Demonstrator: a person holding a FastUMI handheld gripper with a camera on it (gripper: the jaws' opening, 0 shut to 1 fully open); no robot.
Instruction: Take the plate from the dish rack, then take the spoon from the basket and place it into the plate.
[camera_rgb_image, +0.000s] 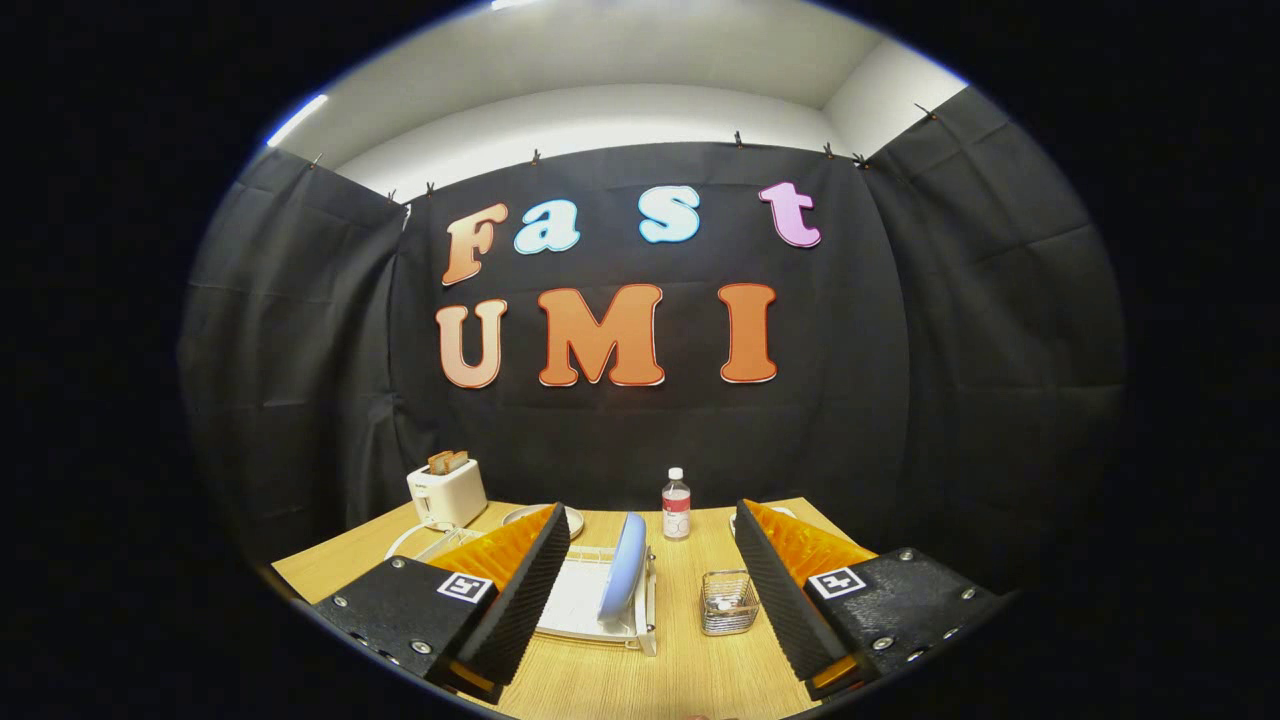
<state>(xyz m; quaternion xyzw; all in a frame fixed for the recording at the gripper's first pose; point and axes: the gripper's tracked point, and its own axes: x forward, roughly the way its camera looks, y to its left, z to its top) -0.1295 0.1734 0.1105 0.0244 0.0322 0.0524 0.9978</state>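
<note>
A wooden desk (690, 655) is seen from above and behind the tool (650, 600), whose two fingers are spread wide with nothing held between them. Just ahead, between the fingers, a pale blue plate (624, 565) is stood on edge in a white dish rack (585, 605). To the right of the rack, near the right finger, a small wire basket (728, 602) is set on the desk; a pale item inside may be the spoon, but it is too small to tell. Beyond these, a toaster (447, 490) and a water bottle (676, 505) are placed near the back of the desk.

Several risks are judged. The upright plate could be knocked over if approached off-centre, or slipped from a grip taken only on its thin rim. The light rack could be dragged along with it. The basket could be nudged by the right finger.
</note>
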